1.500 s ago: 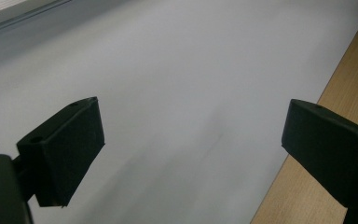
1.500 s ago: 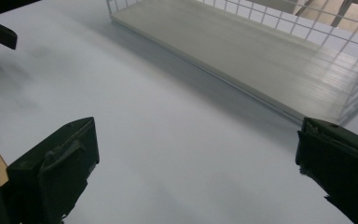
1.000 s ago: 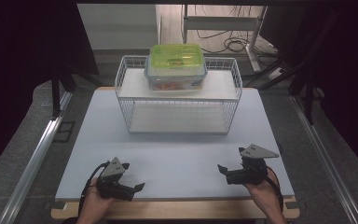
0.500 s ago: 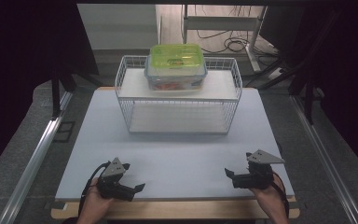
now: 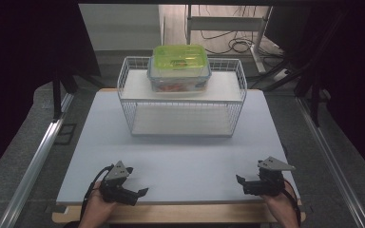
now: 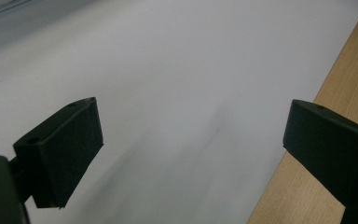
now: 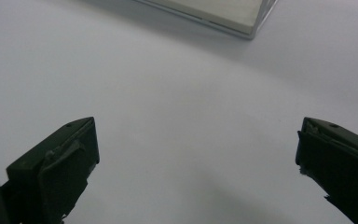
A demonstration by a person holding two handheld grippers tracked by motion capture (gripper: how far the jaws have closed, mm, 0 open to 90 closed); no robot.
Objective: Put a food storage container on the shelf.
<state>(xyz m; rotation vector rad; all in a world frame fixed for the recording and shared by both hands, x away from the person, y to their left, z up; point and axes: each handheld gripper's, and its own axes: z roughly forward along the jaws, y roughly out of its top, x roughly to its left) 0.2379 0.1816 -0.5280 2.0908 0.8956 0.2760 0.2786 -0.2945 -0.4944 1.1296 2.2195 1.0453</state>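
A clear food box with a green lid (image 5: 179,66) sits on the top shelf of a white wire rack (image 5: 182,97) at the back of the white table mat (image 5: 180,156). My left gripper (image 5: 138,194) rests at the mat's front left, open, nothing between its jaws; its own view has the jaws wide apart over the mat (image 6: 168,93) and the wooden table edge (image 6: 335,84). My right gripper (image 5: 241,183) lies at the front right, open and empty. In the right gripper view the rack's base corner (image 7: 233,16) lies far ahead.
The wooden table edge (image 5: 180,213) runs along the front under both hands. Metal rails (image 5: 38,161) flank the table on the left and right. Cables and a stand's feet lie on the floor behind the rack (image 5: 228,42).
The right gripper has come back toward the front edge and lowered onto the mat. The left gripper has stayed where it was.
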